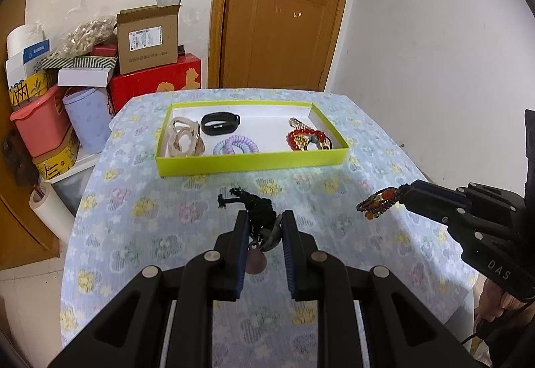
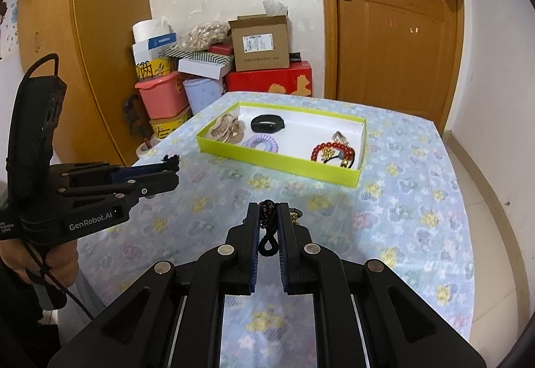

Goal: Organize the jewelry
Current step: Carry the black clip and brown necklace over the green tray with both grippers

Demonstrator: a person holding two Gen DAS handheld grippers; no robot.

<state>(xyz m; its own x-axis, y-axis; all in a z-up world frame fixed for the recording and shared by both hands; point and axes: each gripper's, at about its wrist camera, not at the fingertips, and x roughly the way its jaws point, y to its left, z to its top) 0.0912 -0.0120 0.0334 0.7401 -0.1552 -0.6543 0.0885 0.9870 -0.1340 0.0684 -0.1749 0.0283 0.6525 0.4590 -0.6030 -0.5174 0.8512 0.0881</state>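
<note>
Left fingers (image 1: 262, 227) clamped on black cord charm (image 1: 257, 210), right fingers (image 2: 269, 217) on bead bracelet (image 1: 378, 205); both above surface (image 1: 301, 187) near tray (image 1: 250, 164). Light, floppy; best pinched mid-strand.

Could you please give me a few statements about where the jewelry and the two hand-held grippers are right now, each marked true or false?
1. The left hand-held gripper is shut on a black braided cord piece. True.
2. The right hand-held gripper is empty. False: it is shut on a dark beaded bracelet.
3. The black wristband lies inside the green tray. True.
4. The red bead bracelet lies on the tablecloth outside the tray. False: it is in the tray, at its right end.
5. The pastel coil hair tie is in the tray. True.
</note>
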